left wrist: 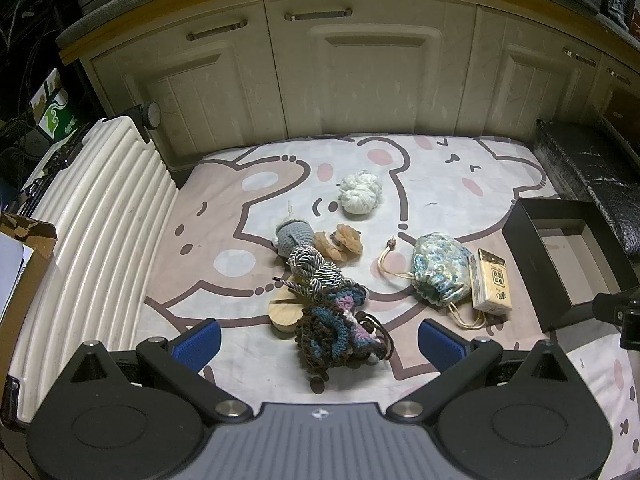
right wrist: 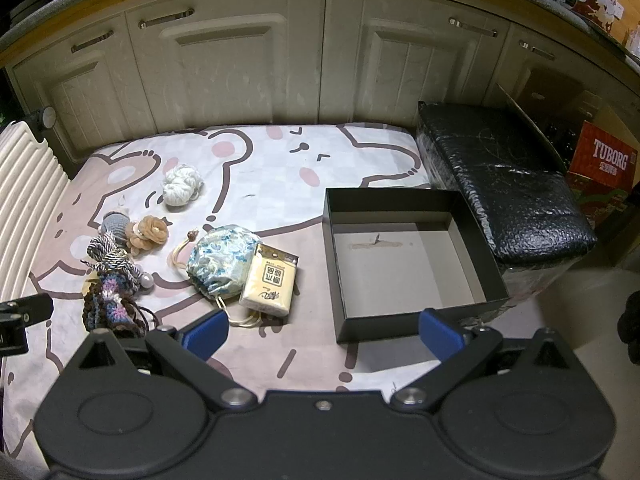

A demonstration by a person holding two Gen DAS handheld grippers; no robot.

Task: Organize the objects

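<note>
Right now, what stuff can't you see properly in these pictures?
- Wooden block: left wrist view, partly covered by the crocheted yarn piece; nearly all hidden in the right wrist view.
- Black box: left wrist view, its near corner is blocked by the right hand-held gripper.
- Tissue pack: right wrist view, small print too tiny to read.
- Drawstring pouch: its contents are hidden by the fabric.
</note>
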